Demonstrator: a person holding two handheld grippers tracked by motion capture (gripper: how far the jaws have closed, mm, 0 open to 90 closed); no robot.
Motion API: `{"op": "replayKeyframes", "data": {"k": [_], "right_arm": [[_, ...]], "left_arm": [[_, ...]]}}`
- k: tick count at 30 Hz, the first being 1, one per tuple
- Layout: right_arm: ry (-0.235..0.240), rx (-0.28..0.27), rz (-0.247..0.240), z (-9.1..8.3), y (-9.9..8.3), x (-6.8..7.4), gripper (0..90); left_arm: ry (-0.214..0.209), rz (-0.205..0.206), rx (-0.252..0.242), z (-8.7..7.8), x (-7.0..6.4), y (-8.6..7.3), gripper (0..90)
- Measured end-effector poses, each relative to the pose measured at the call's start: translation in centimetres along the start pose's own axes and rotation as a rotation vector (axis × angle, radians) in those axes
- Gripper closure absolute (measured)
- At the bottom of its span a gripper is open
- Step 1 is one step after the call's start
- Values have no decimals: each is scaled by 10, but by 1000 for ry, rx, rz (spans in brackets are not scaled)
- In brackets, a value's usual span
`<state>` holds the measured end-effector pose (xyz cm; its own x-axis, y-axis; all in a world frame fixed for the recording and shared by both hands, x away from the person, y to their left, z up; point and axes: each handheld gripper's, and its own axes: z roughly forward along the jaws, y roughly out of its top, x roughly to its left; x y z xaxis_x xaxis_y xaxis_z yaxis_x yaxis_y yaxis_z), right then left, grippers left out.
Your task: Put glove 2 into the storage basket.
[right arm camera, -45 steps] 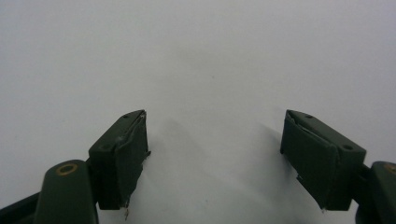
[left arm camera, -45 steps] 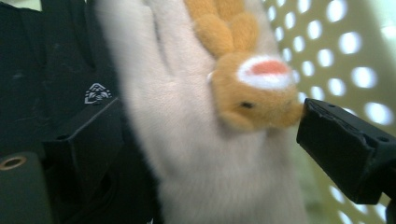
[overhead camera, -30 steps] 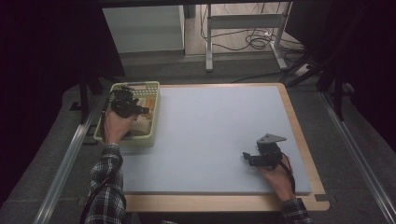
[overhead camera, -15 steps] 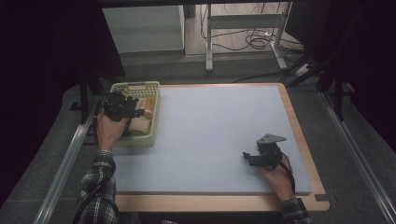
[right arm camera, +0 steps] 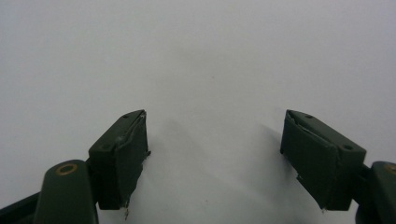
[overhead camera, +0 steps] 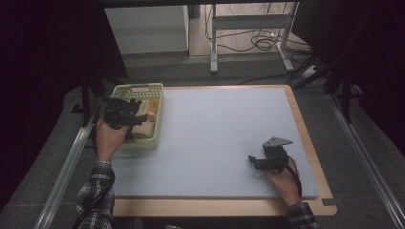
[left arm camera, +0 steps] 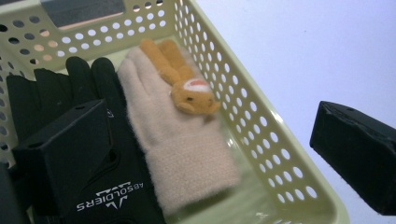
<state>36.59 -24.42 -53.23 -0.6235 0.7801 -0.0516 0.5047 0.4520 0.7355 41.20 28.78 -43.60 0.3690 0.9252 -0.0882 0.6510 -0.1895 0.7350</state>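
Hovering over the pale green basket [overhead camera: 143, 143] at the desk's [overhead camera: 219, 133] left edge, your left gripper [left arm camera: 210, 163] has its fingers spread wide, one above the black glove [left arm camera: 88, 140], the other outside the basket wall. Between them lies the cream knitted glove [left arm camera: 177, 144], with an orange plush toy [left arm camera: 187, 88] on top. Your right gripper [overhead camera: 260, 161] rests near the desk's right front, fingers wide apart, holding nothing.
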Motion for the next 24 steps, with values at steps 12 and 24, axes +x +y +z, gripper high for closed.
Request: {"op": "replayKeyframes", "data": {"k": [12,24], "right_arm": [[0,0,0,0,0,0,227],[0,1,1,0,0,0,227]], "left_arm": [[-37,27,-23,-9,-16,-9,0],[-75,43,-52,-14,-31,-16,0]]}}
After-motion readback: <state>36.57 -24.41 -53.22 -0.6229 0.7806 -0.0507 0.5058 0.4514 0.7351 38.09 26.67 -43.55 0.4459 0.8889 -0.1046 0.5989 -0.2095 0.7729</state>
